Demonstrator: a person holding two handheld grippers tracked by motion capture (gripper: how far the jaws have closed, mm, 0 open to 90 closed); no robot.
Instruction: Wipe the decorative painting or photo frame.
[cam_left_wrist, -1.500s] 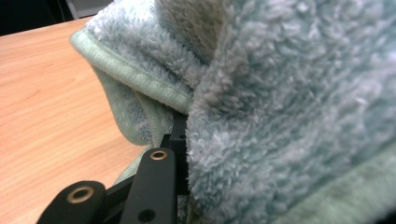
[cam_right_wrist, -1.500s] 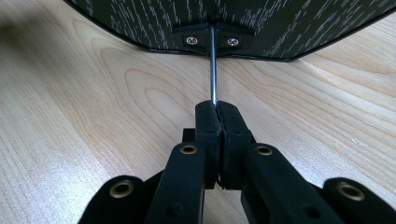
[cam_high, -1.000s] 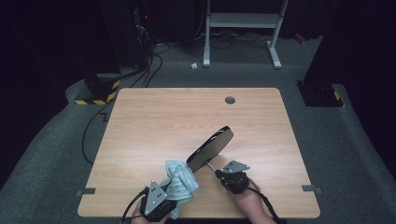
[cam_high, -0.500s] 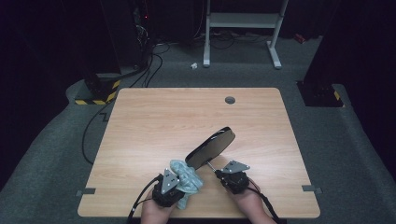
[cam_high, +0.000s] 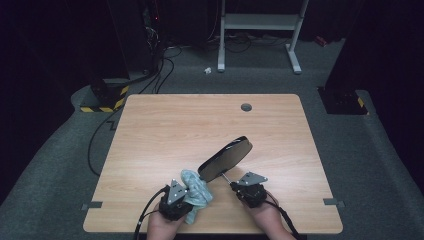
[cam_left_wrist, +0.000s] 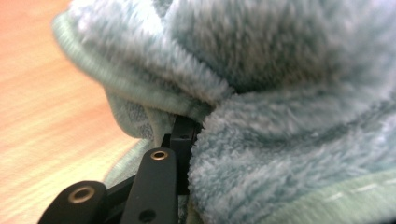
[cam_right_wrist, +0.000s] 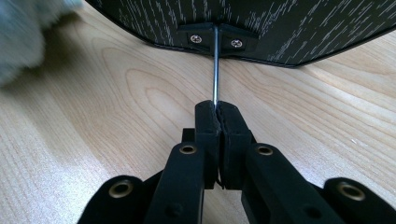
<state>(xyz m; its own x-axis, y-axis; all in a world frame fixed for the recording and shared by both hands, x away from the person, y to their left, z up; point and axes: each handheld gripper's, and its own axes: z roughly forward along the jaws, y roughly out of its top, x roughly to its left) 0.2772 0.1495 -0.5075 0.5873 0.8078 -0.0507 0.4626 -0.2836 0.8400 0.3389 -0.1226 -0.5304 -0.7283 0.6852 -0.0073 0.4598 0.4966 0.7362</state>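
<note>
Fleece cloth: pale green, bunched at the table's near edge, touching the lower rim of the mirror.
Left gripper: jaws buried in the cloth and clamped on a fold — no gap between them shows.
Mirror: black oval, tilted up above the wooden table, its back speckled.
Right gripper: jaws pressed tight on the mirror's thin metal rod — holding it up.

The cloth buries the left gripper's jaw tips, so their grip is unclear. Beyond the thin rod, the dark panel is cut off by the frame's top.
</note>
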